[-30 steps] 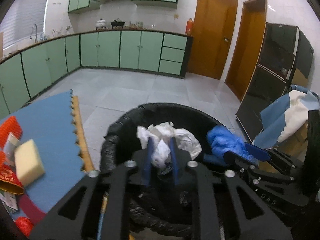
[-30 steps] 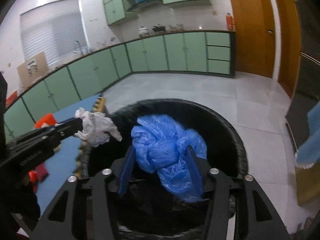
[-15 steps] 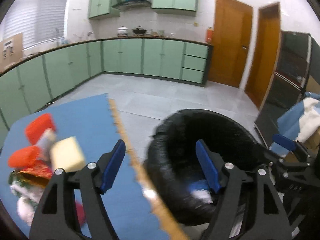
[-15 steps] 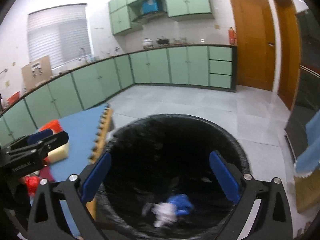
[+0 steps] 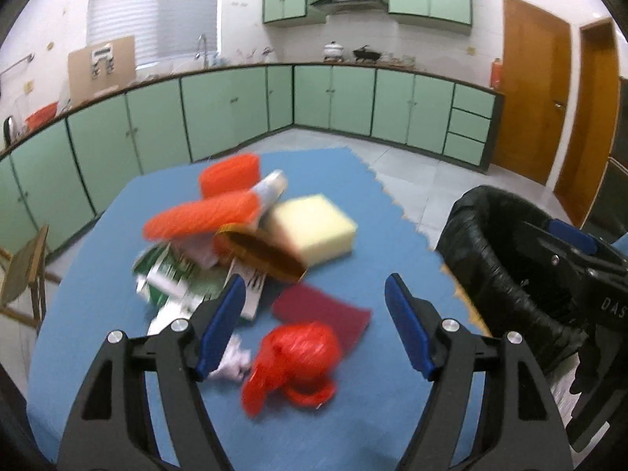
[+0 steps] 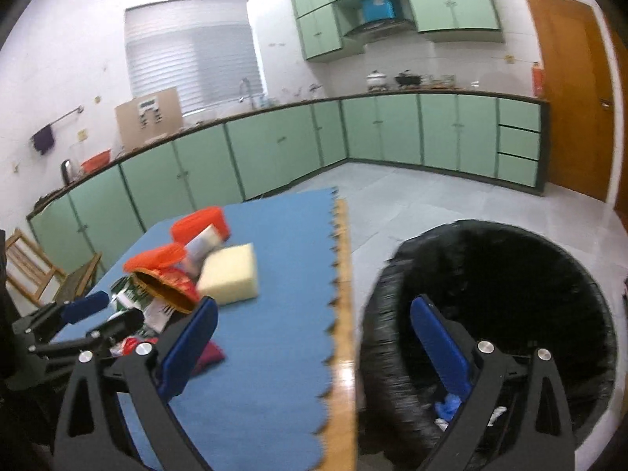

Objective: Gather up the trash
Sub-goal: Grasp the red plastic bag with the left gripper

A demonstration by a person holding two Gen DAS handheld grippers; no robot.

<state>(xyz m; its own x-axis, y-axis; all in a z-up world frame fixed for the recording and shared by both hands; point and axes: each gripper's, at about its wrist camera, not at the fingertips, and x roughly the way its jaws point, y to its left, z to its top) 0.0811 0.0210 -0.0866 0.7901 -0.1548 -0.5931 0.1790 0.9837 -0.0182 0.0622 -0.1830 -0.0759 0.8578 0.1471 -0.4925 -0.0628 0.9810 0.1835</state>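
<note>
Kitchen with white tiled walls (image 6: 78, 59) and a pale grey tile floor (image 6: 451, 200). Green base cabinets (image 5: 353, 102) run in an L under a dark countertop (image 6: 392, 96), green wall cabinets (image 6: 451, 0) above. Window with closed white blinds (image 6: 192, 55) over the sink tap (image 5: 202, 45). Two brown wooden doors (image 5: 535, 94) on the right. Wooden chair (image 6: 27, 263) at far left. Even indoor light.

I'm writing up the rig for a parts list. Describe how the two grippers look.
Both match: the left gripper and right gripper have matte black angular frames with triangular cut-outs, silver round screw heads at the joints, and flat blue finger pads. The right gripper's side, seen from the left camera, carries white lettering "DAS". No cables or sleeves show.
</note>
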